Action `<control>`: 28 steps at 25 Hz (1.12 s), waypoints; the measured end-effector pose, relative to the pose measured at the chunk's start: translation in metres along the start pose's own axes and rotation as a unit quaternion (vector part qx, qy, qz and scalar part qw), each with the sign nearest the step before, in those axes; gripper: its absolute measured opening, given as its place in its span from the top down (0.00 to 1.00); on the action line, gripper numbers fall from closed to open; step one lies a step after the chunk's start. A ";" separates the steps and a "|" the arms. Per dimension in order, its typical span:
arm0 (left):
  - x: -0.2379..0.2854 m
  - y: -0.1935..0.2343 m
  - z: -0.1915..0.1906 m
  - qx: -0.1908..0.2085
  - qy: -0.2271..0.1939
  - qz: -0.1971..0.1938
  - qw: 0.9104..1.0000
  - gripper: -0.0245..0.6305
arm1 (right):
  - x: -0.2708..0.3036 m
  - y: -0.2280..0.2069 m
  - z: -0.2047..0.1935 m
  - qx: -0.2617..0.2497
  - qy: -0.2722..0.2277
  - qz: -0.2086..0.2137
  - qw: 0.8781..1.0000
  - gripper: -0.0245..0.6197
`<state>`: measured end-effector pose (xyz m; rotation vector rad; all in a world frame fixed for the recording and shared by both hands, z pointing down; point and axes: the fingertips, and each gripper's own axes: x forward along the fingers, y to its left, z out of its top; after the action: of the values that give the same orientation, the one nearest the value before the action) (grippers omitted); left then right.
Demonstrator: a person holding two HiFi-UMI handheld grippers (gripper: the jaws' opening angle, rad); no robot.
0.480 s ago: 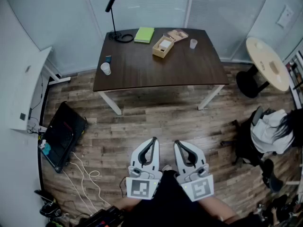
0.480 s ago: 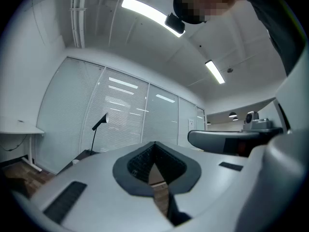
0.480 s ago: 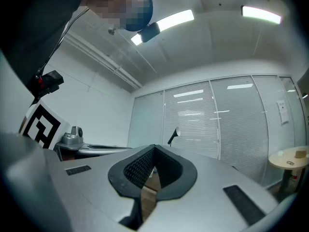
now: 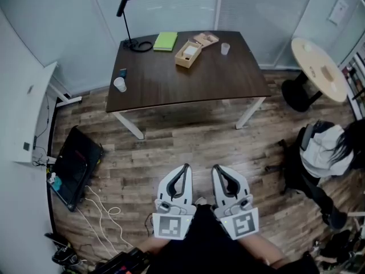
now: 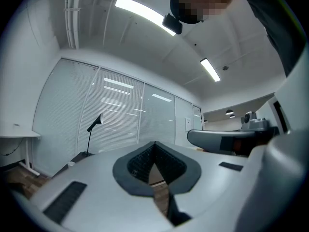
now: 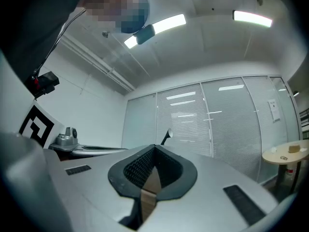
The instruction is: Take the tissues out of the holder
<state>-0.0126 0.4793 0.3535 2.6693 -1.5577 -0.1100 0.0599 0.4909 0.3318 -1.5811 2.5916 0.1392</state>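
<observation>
A light wooden tissue holder [image 4: 188,53] with white tissue in its top stands at the far side of a dark brown table [image 4: 188,87], well ahead of me. Both grippers are held low over the wooden floor, close to the person's body and far from the table. In the head view the left gripper [image 4: 185,168] and the right gripper [image 4: 217,169] point toward the table, side by side. Each has its jaws together with nothing between them, as the left gripper [image 5: 154,144] and the right gripper [image 6: 154,148] also show in their own views.
The table also carries a black desk lamp [image 4: 128,16], a green notebook [image 4: 165,41], a booklet [image 4: 206,39], a white cup [image 4: 119,84] and a clear cup [image 4: 225,48]. A round table [image 4: 319,67] and a chair with clothes [image 4: 322,153] stand right. A black case [image 4: 74,164] and cables [image 4: 102,216] lie left.
The head view has shifted slightly, so the table sits a little higher and further left in the picture. Both grippers remain shut in nearly the same place.
</observation>
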 end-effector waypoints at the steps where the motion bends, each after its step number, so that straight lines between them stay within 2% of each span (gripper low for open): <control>1: 0.001 -0.002 0.000 0.003 0.002 -0.001 1.000 0.97 | 0.000 -0.001 0.000 0.000 0.000 0.001 1.000 0.96; 6: 0.007 -0.005 0.001 0.019 0.000 0.003 1.000 0.97 | 0.002 -0.008 -0.004 0.004 0.005 0.007 1.000 0.96; 10: 0.016 0.005 0.004 0.033 0.003 0.012 0.999 0.97 | 0.007 -0.027 -0.017 0.039 0.019 0.002 0.999 0.96; 20: 0.043 0.041 0.020 0.068 -0.034 0.048 0.996 0.97 | 0.043 -0.064 -0.022 0.003 0.018 0.002 1.000 0.96; 28: 0.062 0.051 0.016 0.040 -0.045 0.076 0.995 0.97 | 0.055 -0.078 -0.031 0.016 0.022 0.022 0.999 0.96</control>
<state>-0.0276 0.3997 0.3389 2.6258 -1.8234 -0.1667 0.1030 0.4025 0.3530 -1.5337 2.6486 0.0672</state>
